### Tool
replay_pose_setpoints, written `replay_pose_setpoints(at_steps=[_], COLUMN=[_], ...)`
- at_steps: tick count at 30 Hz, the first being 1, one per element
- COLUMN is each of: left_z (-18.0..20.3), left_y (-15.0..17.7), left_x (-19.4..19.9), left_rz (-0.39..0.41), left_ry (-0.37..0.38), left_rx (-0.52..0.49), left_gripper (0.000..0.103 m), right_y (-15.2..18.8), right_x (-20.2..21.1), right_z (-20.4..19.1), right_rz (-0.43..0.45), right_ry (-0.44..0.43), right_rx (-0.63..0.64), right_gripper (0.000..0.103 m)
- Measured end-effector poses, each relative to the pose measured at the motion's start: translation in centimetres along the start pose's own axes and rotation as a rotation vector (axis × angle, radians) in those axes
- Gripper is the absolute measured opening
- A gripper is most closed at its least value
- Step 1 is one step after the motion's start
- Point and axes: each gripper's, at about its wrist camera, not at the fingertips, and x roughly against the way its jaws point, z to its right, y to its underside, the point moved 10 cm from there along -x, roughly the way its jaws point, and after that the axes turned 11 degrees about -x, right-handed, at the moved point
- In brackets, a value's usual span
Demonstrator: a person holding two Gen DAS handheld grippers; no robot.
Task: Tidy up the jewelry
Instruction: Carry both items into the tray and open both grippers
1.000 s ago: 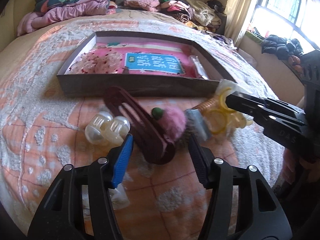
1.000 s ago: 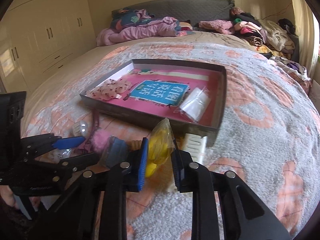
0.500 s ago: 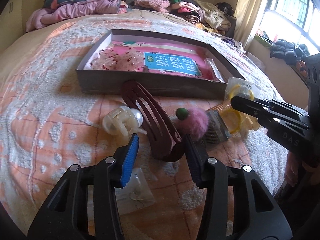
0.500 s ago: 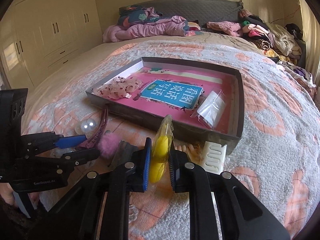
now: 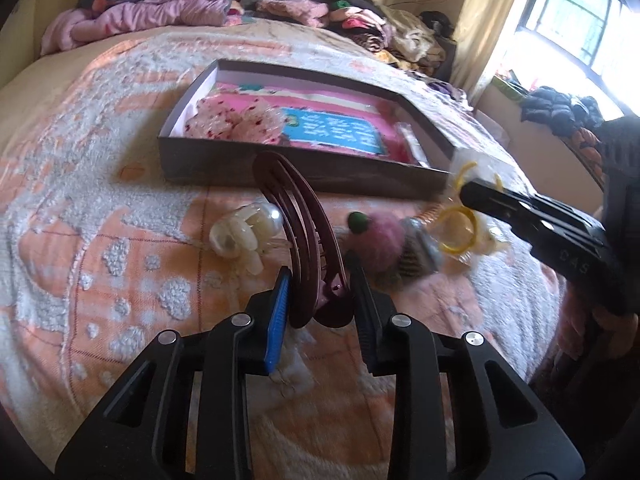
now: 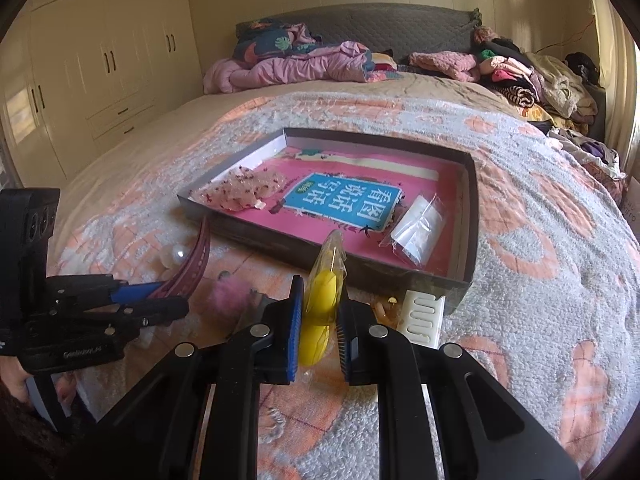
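Since a second ago, the left tongs have narrowed around the dark red hair clip, which has lifted at its far end and now stands tilted between the blue pad and the black one; the jaws are closing, and the clip's hinge end sits between them, though whether both pads press it cannot be told. Right tongs are pressed together, pinching a clear packet of yellow bands held upright just in front of the shallow box on the bed. A pearl clip and a pink pompom lie on the bedspread beside the hair clip, near the box's front wall
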Motion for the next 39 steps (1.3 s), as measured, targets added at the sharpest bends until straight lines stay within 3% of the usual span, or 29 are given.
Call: replay_pose_setpoints(at_steps=[10,23,30,39], left_z=[2.6,3.2,3.6,3.3], left_y=[-2.4,-7.5,-11.7,-17.0], left_x=[3.9,5.6,5.5,2.6], left_rz=[0.097,0.176,0.218,0.235], left_ry=[0.023,0.022,0.026,0.024], left_rx=[-0.078,-0.133,-0.173,-0.193], left_gripper=[0.02,0.02,0.02,0.02], right_y=[-0.9,-2.7,-4.3,-7.3], right_x=[2.7,5.8,7.0,6.7], right_z=[-0.3,1.5,2.7,4.9], right_rz=[0.059,0.119,0.152,0.183], right_ry=[0.007,0.029,0.048,0.091], right_rx=[-0.009,-0.053,-0.065,-0.063], right_gripper=[0.015,0.015,0.015,0.015])
